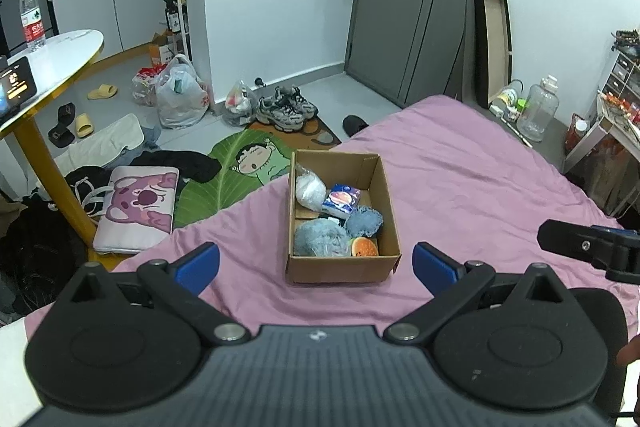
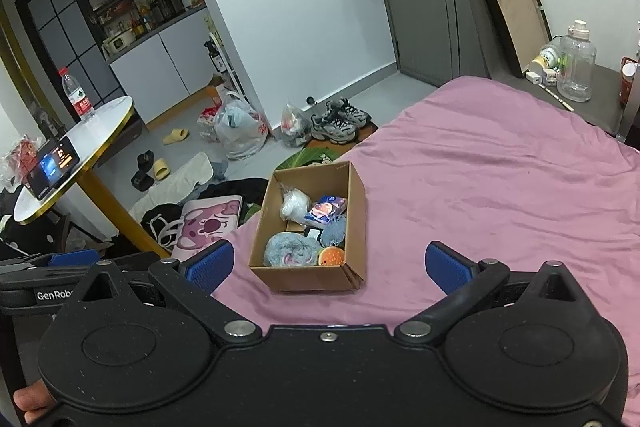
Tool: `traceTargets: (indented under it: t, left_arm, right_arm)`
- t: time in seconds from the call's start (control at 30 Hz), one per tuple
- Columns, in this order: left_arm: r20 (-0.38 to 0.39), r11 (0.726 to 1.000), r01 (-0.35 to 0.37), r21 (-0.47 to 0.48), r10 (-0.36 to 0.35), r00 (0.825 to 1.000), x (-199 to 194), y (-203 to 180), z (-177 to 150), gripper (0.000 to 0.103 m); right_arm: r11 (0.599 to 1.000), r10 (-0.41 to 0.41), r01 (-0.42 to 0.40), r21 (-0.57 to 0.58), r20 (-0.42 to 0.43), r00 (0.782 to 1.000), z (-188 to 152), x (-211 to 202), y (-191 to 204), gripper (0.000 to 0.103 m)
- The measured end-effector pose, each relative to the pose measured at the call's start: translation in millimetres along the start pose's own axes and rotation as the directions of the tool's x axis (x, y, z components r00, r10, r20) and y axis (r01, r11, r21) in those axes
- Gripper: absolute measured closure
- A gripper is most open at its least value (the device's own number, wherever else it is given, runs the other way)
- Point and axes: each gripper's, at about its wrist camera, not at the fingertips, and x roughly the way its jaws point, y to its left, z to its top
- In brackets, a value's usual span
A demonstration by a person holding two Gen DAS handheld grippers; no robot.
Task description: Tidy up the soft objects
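Box (image 1: 340,223) sits near the bed's (image 1: 460,179) left edge, soft toys inside; I see both left gripper (image 1: 316,265) and right gripper (image 2: 328,265) fingers apart, empty.

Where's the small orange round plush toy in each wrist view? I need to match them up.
Left wrist: small orange round plush toy in the brown cardboard box's near right corner.
Right wrist: toy in the box's near right corner, centre frame.
Shared landmark: pink bedsheet under the box.
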Motion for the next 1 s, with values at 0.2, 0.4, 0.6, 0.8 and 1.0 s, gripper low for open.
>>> traceTargets:
  t: [0.2,0.4,0.6,0.8,1.0]
  left_arm:
    - [0.021,1.0,0.014,-0.008,-0.014,1.0,-10.2,3.9,0.3,0.001]
    - [0.025,1.0,0.027,-0.002,-0.027,0.999,-14.0,3.8,-1.3,0.001]
    - [0.025,0.999,0.034,-0.002,-0.034,0.999,-14.9,4.0,-2.7,0.001]
    - [0.017,0.999,0.038,0.004,-0.039,0.999,-11.7,2.0,-4.8,0.001]
    - [0.01,0.999,0.037,0.0,-0.037,0.999,-9.2,3.2,-4.9,0.001]
  right_arm:
    - [0.999,-0.018,0.018,-0.045,0.007,1.0,-3.8,-9.4,9.8,0.0]
    - [0.998,-0.023,0.023,-0.056,0.007,1.0,-5.5,-12.3,11.4,0.0]
    - [0.999,-0.03,0.03,-0.042,-0.001,1.0,-6.6,-8.5,10.5,0.0]
    - [0.999,-0.039,0.039,-0.027,-0.009,0.999,-10.8,-7.0,3.9,0.0]
    - [0.999,-0.043,0.042,-0.025,-0.012,0.999,-10.6,-7.1,3.3,0.0]
